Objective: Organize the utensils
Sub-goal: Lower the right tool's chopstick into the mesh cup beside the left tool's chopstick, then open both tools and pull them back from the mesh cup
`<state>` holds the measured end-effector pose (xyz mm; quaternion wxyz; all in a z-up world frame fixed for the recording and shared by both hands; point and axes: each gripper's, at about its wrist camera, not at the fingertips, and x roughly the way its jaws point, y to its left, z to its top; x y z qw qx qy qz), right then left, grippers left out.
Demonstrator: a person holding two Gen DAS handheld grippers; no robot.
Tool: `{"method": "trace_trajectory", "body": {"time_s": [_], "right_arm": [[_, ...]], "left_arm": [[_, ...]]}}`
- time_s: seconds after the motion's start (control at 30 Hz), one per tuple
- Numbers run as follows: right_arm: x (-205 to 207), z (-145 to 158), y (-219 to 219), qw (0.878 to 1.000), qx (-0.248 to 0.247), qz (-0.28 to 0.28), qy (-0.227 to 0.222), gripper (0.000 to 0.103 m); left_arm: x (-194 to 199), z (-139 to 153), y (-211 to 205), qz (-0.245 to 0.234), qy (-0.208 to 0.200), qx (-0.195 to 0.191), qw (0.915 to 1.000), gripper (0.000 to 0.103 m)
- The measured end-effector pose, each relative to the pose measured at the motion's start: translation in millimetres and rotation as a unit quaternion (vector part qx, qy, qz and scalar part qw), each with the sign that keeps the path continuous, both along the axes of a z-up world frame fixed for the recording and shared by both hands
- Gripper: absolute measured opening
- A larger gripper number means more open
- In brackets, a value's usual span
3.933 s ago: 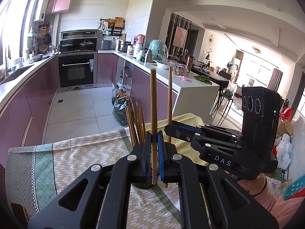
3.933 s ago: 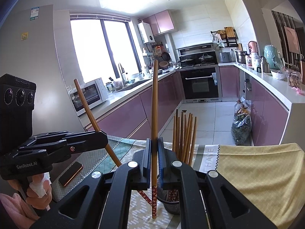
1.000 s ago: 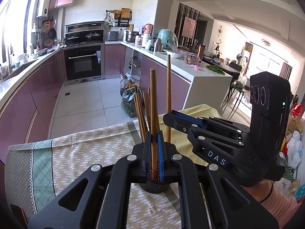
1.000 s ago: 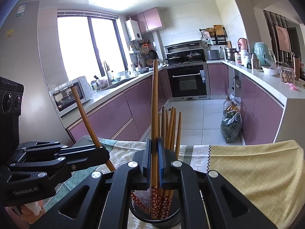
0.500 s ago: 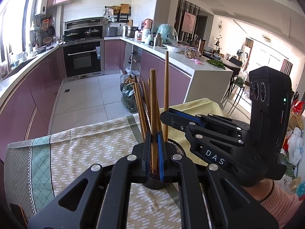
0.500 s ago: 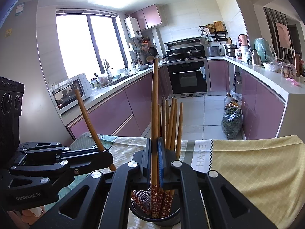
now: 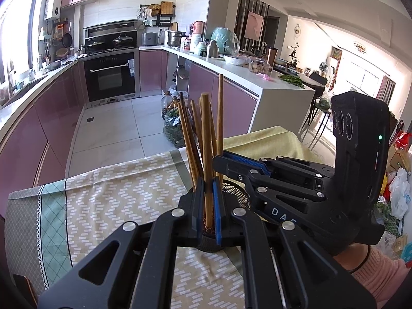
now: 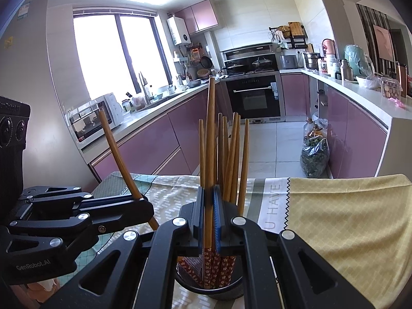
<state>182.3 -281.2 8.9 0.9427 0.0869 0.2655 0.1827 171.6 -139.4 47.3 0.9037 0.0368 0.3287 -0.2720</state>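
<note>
A black mesh utensil cup point(image 8: 209, 287) stands on the cloth-covered table and holds several wooden chopsticks point(image 8: 231, 154). My left gripper point(image 7: 208, 211) is shut on one chopstick point(image 7: 206, 139), whose lower end is down in the cup point(image 7: 234, 190). My right gripper point(image 8: 208, 221) is shut on another chopstick point(image 8: 211, 128), upright, its patterned red end inside the cup. The left gripper also shows in the right wrist view point(image 8: 144, 207), holding its chopstick point(image 8: 116, 154) tilted. The right gripper shows in the left wrist view point(image 7: 219, 162), just right of the cup.
The table carries a patterned cloth point(image 7: 116, 193) and a yellow cloth point(image 8: 347, 219). Behind are purple kitchen cabinets point(image 8: 154, 141), an oven point(image 8: 255, 97) and a white counter point(image 7: 270, 82). A bag of greens point(image 8: 314, 157) sits on the floor.
Both grippers have come down towards the cup with their chopsticks. The chopstick ends, above the cup 3.9 s ago, are now down inside it.
</note>
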Motion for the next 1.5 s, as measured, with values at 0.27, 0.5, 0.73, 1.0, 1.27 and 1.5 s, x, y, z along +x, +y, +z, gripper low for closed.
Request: {"method": "trace_trajectory", "body": {"time_s": [0.27,0.5,0.73,1.0,1.27,1.5], "right_arm": [[5,-5,0,1.0,-0.001,0.002,0.01,0.006],[11,-8,0,1.0,0.001,0.005,0.023,0.006],[14,-10,2,1.0,-0.001,0.005,0.028,0.006],[16,-12,1,1.0,0.0,0.002,0.031,0.007],[17,-15,0,0.999,0.002,0.001,0.033,0.008],[12,-13,-2,1.0,0.003,0.001,0.028,0.009]], "left_arm": [[5,-3,-2,-0.002,0.004,0.002,1.0,0.007],[14,-8,-5,-0.002,0.01,0.003,0.9999,0.007],[24,-15,-6,0.004,0.021,0.002,0.9998,0.008],[36,-26,-7,0.005,0.036,-0.003,0.9993,0.008],[41,-37,-2,0.005,0.045,-0.004,0.999,0.008],[35,-40,7,0.007,0.043,-0.017,0.9989,0.013]]}}
